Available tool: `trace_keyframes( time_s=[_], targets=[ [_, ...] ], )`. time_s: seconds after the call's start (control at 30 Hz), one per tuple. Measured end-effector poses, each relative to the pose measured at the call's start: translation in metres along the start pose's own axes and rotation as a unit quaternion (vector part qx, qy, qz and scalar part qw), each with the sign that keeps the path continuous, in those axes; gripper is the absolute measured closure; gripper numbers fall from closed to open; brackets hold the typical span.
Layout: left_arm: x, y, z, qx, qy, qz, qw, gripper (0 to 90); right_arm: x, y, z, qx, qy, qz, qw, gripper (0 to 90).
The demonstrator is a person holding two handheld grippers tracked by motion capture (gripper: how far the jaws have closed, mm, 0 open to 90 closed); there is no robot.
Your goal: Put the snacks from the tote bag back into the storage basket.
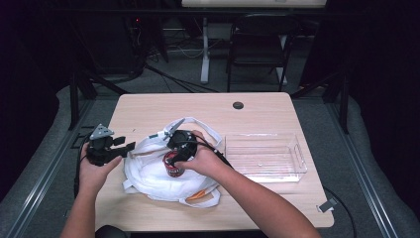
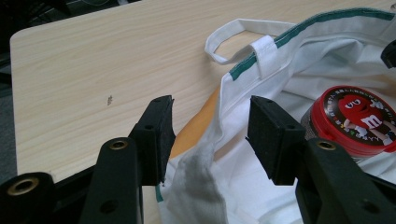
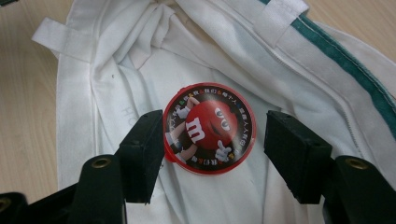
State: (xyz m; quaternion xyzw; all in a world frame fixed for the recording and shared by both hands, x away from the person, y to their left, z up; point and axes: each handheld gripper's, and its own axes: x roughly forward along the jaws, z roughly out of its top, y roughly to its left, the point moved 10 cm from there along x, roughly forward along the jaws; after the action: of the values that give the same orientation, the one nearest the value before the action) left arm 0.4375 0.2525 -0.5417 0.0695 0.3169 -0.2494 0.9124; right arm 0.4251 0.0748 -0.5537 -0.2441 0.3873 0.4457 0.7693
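Candy jar [image 3: 209, 128] on white tote bag [image 1: 148, 173], desk [image 1: 148, 106] centre
Right tongs [image 3: 212, 154] wide, straddling red lid at 9 and 3, not gripping; left tongs [image 2: 210, 135] wide at bag hem. Jar rigid, slick (grab sides); bag limp

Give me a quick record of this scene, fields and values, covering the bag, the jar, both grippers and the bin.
bag: white tote bag, green-trimmed, lying on the table
jar: red-lidded candy jar, upright on the bag
right gripper: open, jaws either side of the jar lid, right pad clear
left gripper: open, bag's edge between the jaws
bin: clear plastic bin, beside the bag
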Motion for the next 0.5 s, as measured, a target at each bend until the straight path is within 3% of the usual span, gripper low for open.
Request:
trace_keyframes(
  time_s=[0.5],
  targets=[
    [-0.005, 0.005, -0.006, -0.006, 0.001, 0.007, 1.0, 50.5, 0.023, 0.001, -0.002, 0.015, 0.032, 0.003, 0.9994, 33.7]
  ],
)
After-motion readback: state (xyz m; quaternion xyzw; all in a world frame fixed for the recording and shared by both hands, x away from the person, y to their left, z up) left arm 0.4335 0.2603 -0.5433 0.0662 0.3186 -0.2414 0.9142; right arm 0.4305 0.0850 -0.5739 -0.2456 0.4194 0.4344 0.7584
